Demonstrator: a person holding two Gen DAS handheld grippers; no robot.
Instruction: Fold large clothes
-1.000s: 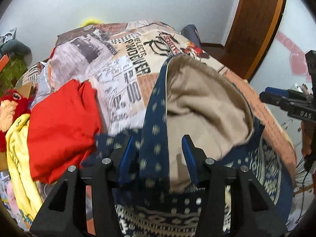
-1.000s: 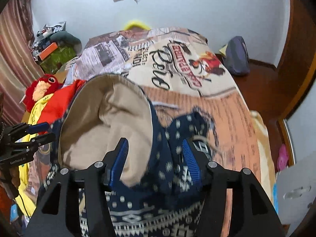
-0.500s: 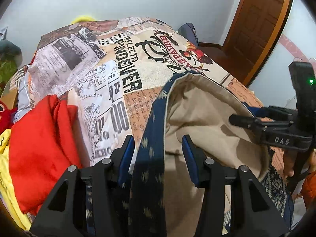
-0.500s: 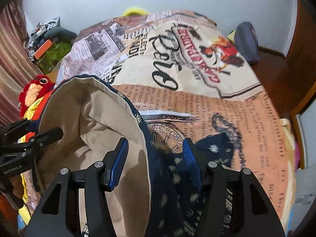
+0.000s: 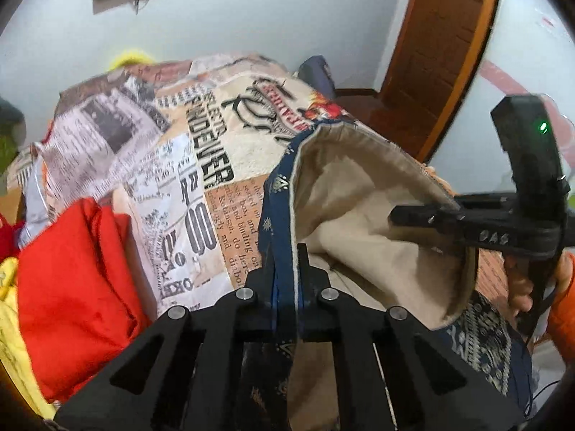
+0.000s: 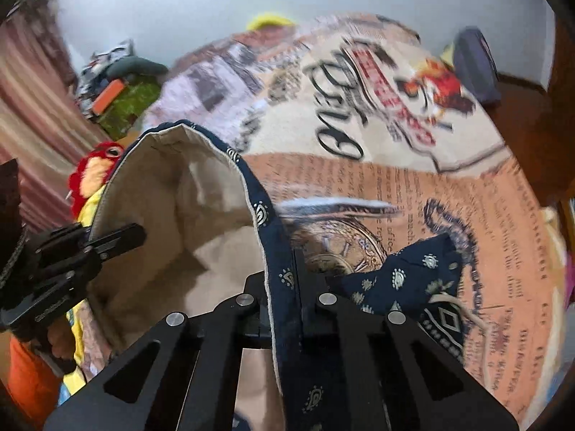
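Both tools are matte black plastic: forked, cut-out frames studded with round silver screws. The left tool [image 5: 285, 273] has blue pads; the right tool [image 6: 284, 276] carries pale lettering, a green light, and an orange sleeve [image 5: 562, 309] behind.

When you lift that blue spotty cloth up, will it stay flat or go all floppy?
Probably floppy. The blue cloth already sags in a loose loop between the left hand-held gripper and the right hand-held gripper, whose jaws have just been closing on its edge. It looks light, since thin pinches hold it. The loose end on the bed will likely drag.
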